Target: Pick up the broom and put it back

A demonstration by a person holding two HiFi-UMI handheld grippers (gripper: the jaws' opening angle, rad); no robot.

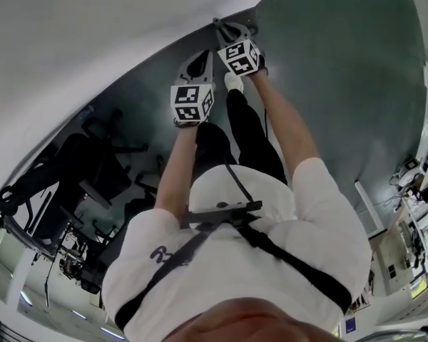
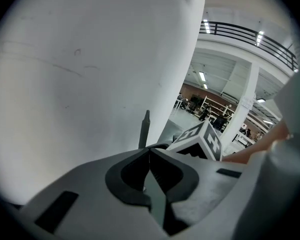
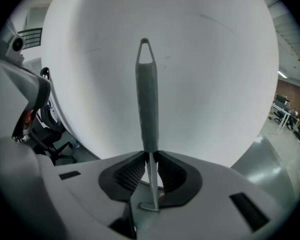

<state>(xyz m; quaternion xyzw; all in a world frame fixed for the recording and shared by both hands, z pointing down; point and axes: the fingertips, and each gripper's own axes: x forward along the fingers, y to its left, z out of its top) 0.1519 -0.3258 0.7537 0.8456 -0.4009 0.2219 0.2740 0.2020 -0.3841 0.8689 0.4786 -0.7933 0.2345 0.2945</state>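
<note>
The broom shows only as a slim grey handle (image 3: 146, 104) ending in a hanging loop, pointing away toward a white wall. My right gripper (image 3: 150, 156) is shut on this handle, whose thin lower end runs back between the pads. In the head view the right gripper (image 1: 230, 30) reaches toward the foot of the wall, with the left gripper (image 1: 197, 68) just beside and behind it. In the left gripper view, the left gripper (image 2: 149, 153) is shut with nothing in it, and the handle's tip (image 2: 145, 129) rises just beyond it. The broom's head is hidden.
A white wall (image 1: 93, 34) meets the grey floor (image 1: 342, 84) just ahead of both grippers. Black office chairs (image 1: 78, 169) stand at the left and desks with equipment (image 1: 406, 241) at the right. The person's white shoe (image 1: 233, 83) lies below the right gripper.
</note>
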